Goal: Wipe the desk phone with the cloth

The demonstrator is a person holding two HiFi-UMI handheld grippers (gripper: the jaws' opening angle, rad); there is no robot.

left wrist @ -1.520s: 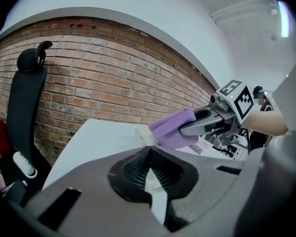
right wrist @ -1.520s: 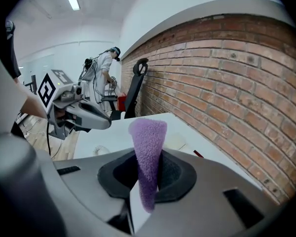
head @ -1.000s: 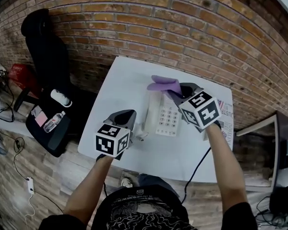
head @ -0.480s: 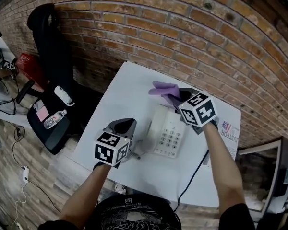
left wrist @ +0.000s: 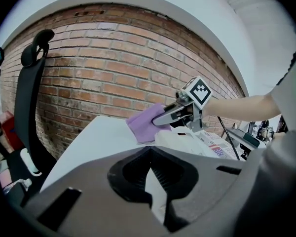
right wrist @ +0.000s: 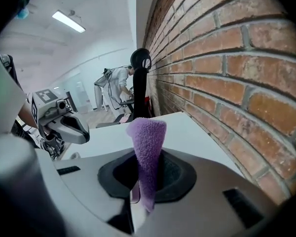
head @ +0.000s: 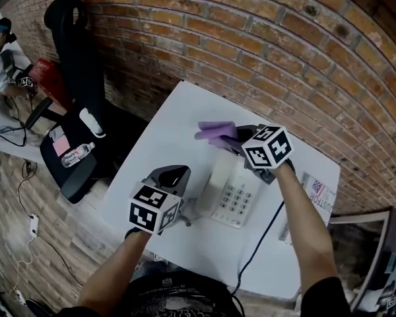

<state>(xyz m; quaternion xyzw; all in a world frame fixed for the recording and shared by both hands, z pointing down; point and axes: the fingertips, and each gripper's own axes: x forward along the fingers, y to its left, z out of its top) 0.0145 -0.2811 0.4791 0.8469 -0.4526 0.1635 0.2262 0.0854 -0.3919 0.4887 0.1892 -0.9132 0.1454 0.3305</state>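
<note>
Right tool [head: 239, 139] is clenched on the purple cloth [head: 214, 131], a fold of it standing up between the jaws; it sits at the desk phone's [head: 236, 191] far end, with the cloth spilling past the phone's far-left corner; the phone lies on the white worktop [head: 168, 140], its long axis running from that far end toward the person, so a wipe would likely draw the cloth nearward along it; left tool [head: 173, 174], closed tip to tip on nothing I can make out, hangs off the phone's near-left side; the right is the better placed.
</note>
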